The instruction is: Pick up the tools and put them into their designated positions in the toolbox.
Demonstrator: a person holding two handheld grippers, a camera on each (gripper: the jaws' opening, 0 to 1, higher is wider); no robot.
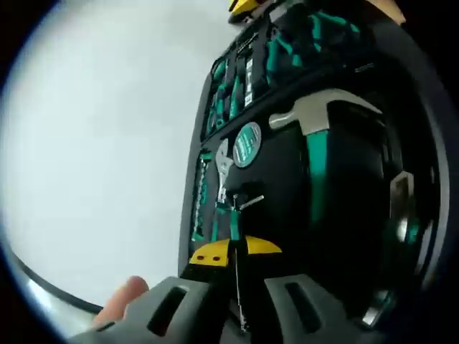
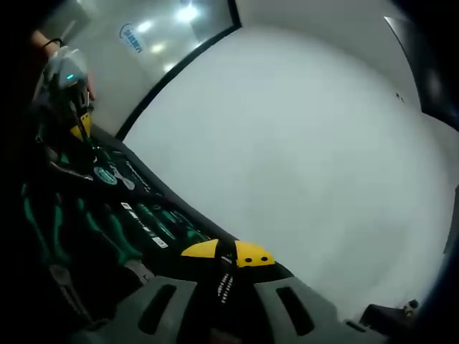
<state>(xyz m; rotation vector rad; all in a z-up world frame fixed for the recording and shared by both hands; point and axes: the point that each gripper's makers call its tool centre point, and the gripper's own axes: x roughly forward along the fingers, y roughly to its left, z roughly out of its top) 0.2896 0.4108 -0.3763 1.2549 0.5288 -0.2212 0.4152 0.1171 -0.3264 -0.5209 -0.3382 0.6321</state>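
Black moulded tray of the toolbox [image 1: 287, 179] is seen close under the left gripper [image 1: 237, 276], open on a pale grey table [image 1: 100, 143]. Several slots are already occupied: a claw hammer [image 1: 315, 122] with a green-banded handle, a round green-and-silver disc [image 1: 247, 145] (probably a tape measure; the lettering is too blurred to read), and rows of green-handled drivers [image 1: 226, 93] towards the far end.

Left jaws are drawn narrow, with a thin dark blade-like tool [image 1: 237, 287] caught between the yellow pads; its green handle [image 1: 234, 222] points out over the tray beside a small wrench [image 1: 222, 168]. Identity of this tool cannot be told with certainty from the left gripper view.

In the right gripper view the right gripper [image 2: 226, 276] hovers at the toolbox edge; its yellow pads sit nearly together, and it cannot be told whether anything is held. The left gripper is visible at far left over the tray.

Step in hand is judged to be seating the held tool in its recess. For a clean placement, the handle should be lined up with the matching cut-out, lowered flat rather than tip-first, and released only once the moulding is felt to take it. Neighbouring wrench and disc should be kept clear of the jaws. The right gripper would be best kept aside, or used to steady the case rim if the tray shifts.
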